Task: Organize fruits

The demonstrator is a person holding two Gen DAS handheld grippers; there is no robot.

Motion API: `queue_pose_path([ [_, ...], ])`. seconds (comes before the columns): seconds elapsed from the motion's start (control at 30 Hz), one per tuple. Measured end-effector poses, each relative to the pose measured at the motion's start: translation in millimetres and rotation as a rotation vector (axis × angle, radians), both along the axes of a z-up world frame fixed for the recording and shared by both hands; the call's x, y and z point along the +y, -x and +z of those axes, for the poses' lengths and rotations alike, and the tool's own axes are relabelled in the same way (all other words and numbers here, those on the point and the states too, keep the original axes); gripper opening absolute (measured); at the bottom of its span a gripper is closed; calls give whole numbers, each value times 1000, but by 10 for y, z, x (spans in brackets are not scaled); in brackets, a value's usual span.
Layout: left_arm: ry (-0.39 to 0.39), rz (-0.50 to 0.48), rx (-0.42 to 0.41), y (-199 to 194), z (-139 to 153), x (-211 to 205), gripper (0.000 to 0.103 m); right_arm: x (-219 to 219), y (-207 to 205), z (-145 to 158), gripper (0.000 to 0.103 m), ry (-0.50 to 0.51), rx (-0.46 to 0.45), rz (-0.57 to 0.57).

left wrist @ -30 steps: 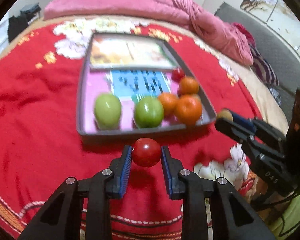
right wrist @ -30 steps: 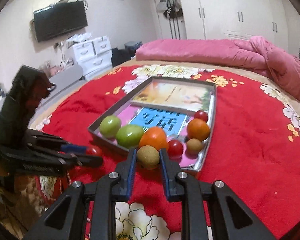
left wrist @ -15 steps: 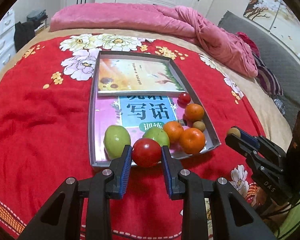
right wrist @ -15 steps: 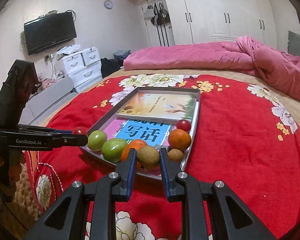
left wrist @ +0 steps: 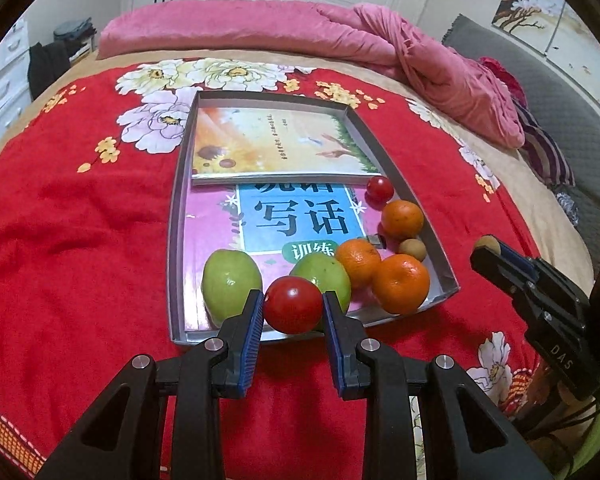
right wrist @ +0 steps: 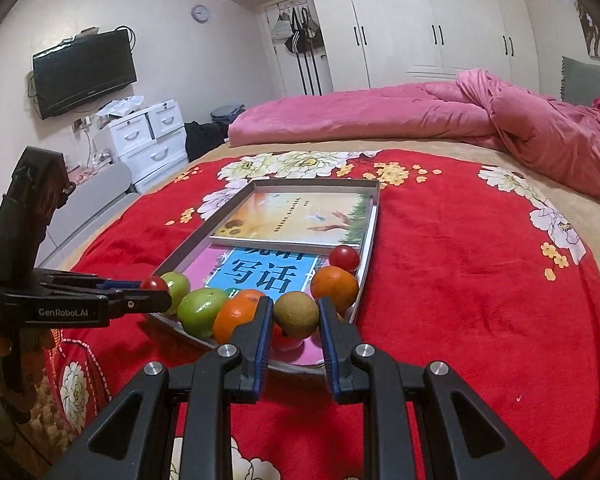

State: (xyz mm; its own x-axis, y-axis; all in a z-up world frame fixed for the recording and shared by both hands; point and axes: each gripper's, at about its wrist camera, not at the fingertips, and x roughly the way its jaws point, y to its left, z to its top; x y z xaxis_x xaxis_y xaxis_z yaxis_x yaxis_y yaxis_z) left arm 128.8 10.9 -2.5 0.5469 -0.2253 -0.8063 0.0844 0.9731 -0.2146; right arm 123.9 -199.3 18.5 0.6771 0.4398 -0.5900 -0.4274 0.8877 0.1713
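1. Seen only from the right wrist: television point(right wrist: 85, 72), white drawers point(right wrist: 150, 140).
2. Seen only from the left wrist: small brown fruit point(left wrist: 412, 249) inside the tray point(left wrist: 174, 248).
3. Left gripper point(left wrist: 294, 310) clamped on tomato point(left wrist: 293, 304), over the tray's near edge.
4. Right gripper point(right wrist: 296, 314) clamped on brown fruit point(right wrist: 296, 314), above the tray's corner.

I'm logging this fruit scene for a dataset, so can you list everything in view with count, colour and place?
tray: 1, grey, on the blanket
books: 2, colourful covers, flat in the tray
apples: 2, green, near end of tray
oranges: 3, orange, right side of tray
tomatoes: 2, red; one in the tray by the far book, one in the left claw
brown fruits: 2, brown; one in the tray, one in the right claw
blanket: 1, red with flowers, on the bed
quilt: 1, pink, far end of bed
left claw: shut on a tomato
right claw: shut on a brown fruit
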Motion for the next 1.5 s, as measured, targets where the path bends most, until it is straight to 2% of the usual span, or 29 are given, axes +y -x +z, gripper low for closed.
queue_pose_path([
  [0.6, -5, -6, 13, -47, -94, -30, 30, 44, -119, -120, 23, 20, 34, 0],
  [0.77, 3, -3, 17, -43, -101, -20, 30, 199, -144, -269, 23, 104, 72, 35],
  [0.93, 9, 0, 22, -41, -107, -10, 31, 265, -125, -346, 23, 140, 89, 50],
  [1.0, 8, 0, 22, -35, -101, -7, 32, 256, -122, -346, 23, 136, 90, 47],
  [1.07, 10, 0, 21, -35, -98, -1, 40, 242, -121, -338, 24, 134, 91, 43],
  [1.13, 11, 3, 14, -15, -81, 1, 46, 234, -115, -323, 31, 131, 90, 38],
  [1.23, 8, 3, 1, 22, -33, -5, 49, 196, -61, -242, 41, 124, 57, 16],
  [1.27, 9, 2, -5, 43, -7, -7, 54, 180, -38, -204, 45, 116, 43, 6],
  [1.33, 11, 0, -23, 91, 59, -14, 61, 149, 31, -115, 68, 107, 12, -21],
  [1.37, 7, -5, -33, 121, 95, -19, 63, 131, 85, -64, 74, 104, -6, -43],
  [1.4, -2, -10, -46, 164, 135, -25, 63, 121, 127, -23, 85, 99, -14, -57],
  [1.43, -9, -12, -54, 203, 164, -25, 67, 107, 180, 15, 91, 89, -22, -65],
  [1.5, -22, -13, -69, 309, 219, -16, 72, 102, 290, 96, 92, 78, -34, -82],
])
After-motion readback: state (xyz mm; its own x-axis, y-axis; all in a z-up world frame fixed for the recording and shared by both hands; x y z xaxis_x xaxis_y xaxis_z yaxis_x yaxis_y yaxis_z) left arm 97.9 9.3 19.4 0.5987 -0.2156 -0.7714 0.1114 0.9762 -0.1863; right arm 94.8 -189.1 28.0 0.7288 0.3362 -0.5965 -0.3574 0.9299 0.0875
